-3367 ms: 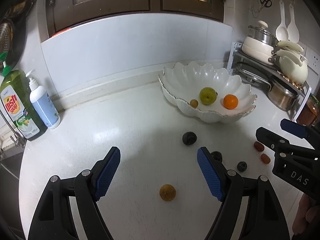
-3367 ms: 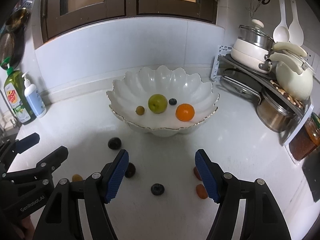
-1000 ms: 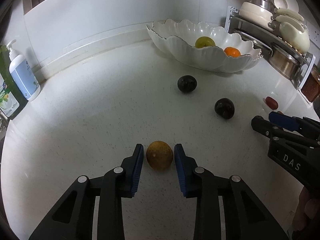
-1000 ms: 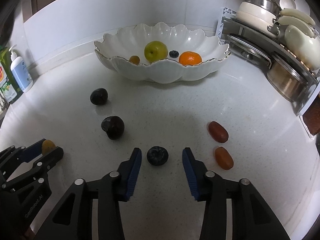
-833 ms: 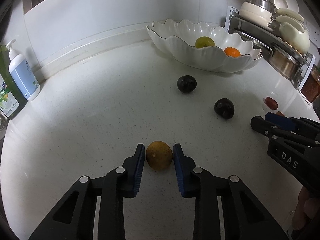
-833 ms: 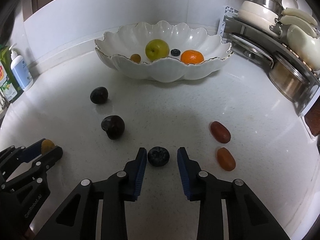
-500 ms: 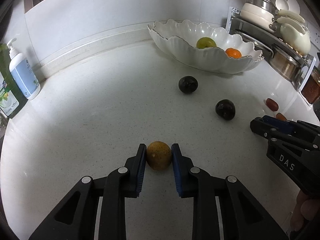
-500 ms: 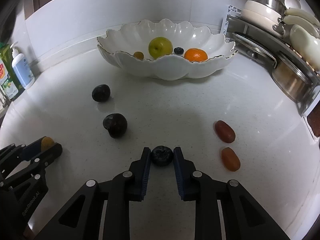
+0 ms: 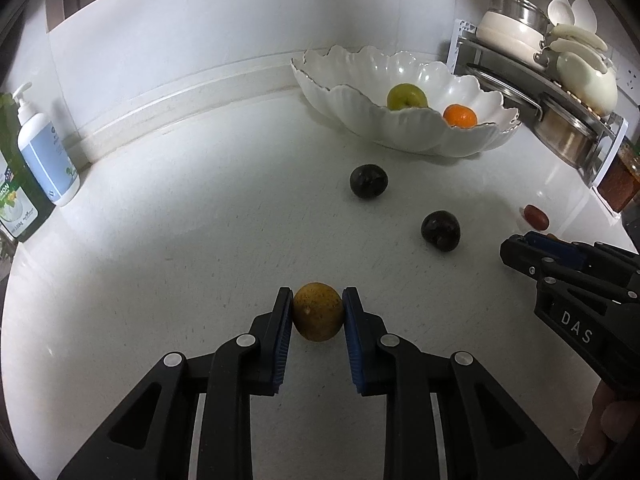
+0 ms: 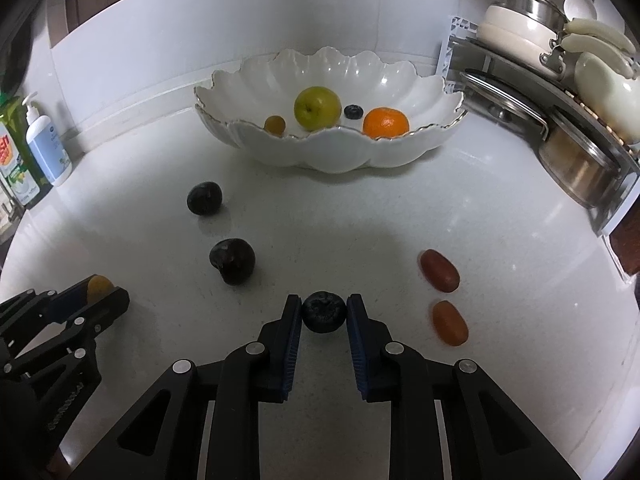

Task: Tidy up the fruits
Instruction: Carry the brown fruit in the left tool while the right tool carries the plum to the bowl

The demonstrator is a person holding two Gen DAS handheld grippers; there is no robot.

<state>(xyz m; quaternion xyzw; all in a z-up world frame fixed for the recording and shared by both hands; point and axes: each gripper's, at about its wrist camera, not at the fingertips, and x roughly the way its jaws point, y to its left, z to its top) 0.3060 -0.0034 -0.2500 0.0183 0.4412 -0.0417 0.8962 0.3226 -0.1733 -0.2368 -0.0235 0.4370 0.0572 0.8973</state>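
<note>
The left gripper (image 9: 318,312) is clamped on a small round speckled yellow-brown fruit (image 9: 319,311) resting on the white speckled countertop (image 9: 200,220). The right gripper (image 10: 324,312) is clamped on a dark round blueberry (image 10: 324,312), also on the countertop. Two dark round plums (image 10: 232,261) lie beyond. The white scalloped ceramic bowl (image 10: 332,156) stands further back, holding a green apple (image 10: 317,107) and an orange tangerine (image 10: 385,122).

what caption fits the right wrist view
Right gripper shut on a blueberry before the white fruit bowl.
</note>
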